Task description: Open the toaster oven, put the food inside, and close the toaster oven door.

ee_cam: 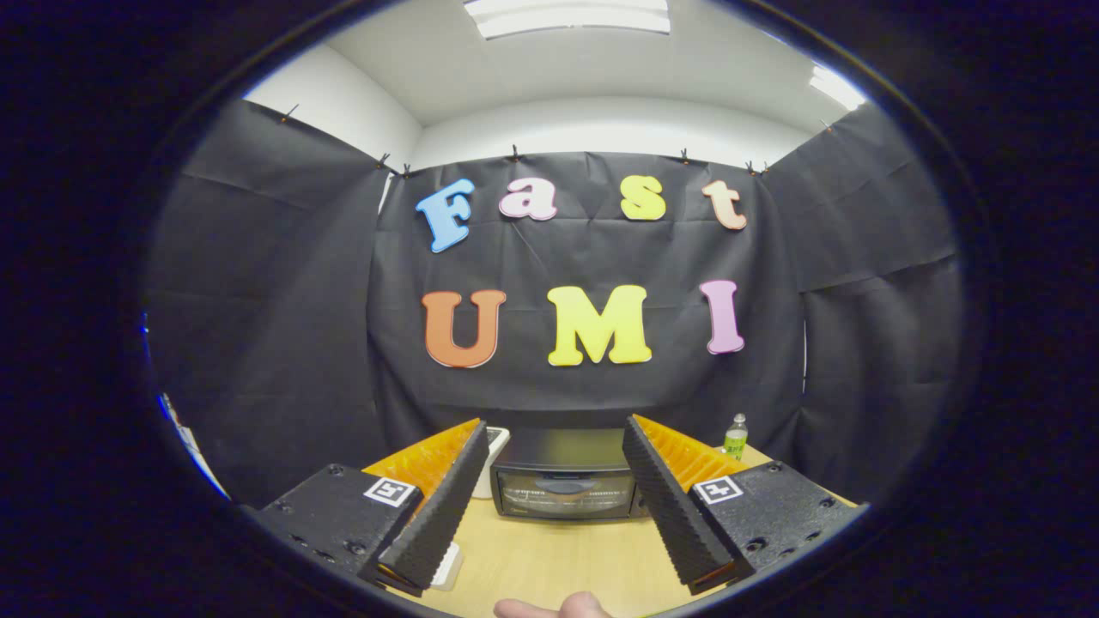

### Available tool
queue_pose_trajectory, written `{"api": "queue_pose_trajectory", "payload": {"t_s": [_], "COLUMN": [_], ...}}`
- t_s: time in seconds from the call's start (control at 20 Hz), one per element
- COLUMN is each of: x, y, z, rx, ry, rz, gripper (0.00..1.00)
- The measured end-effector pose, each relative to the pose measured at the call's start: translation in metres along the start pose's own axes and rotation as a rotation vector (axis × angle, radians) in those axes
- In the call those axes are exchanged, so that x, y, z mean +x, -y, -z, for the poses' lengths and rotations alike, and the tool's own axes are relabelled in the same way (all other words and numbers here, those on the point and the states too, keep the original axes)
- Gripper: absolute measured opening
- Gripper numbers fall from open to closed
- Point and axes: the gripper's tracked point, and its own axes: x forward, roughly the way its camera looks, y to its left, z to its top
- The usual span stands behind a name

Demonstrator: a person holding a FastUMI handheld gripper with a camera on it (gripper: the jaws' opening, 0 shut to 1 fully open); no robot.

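fingers [446, 498] of gripper [549, 506] wide apart, empty; toaster oven [562, 485] beyond them, door shut. rigid, heavy-ish; grab door's top handle.

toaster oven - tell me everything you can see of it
The toaster oven is a dark, boxy appliance with a flat top and a glass-fronted door. The door is shut, and something pale shows dimly through the glass. It stands upright on the light wooden table, against the booth's black cloth wall, facing the camera. The open gripper frames it between its fingers without touching it. A white object stands close on one side, partly hidden by a finger.
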Motion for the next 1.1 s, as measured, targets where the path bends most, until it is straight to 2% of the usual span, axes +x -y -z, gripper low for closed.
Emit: {"api": "queue_pose_trajectory", "payload": {"t_s": [0.2, 0.4, 0.85, 1.1], "x": [0.009, 0.012, 0.006, -0.002], "y": [-0.046, -0.057, -0.025, -0.010], "z": [0.015, 0.027, 0.057, 0.051], "rx": [0.044, 0.069, 0.037, 0.008], "ry": [-0.027, -0.059, -0.131, -0.119], "rz": [-0.059, -0.081, -0.041, 0.005], "gripper": [1.00, 1.00, 1.00, 1.00]}}
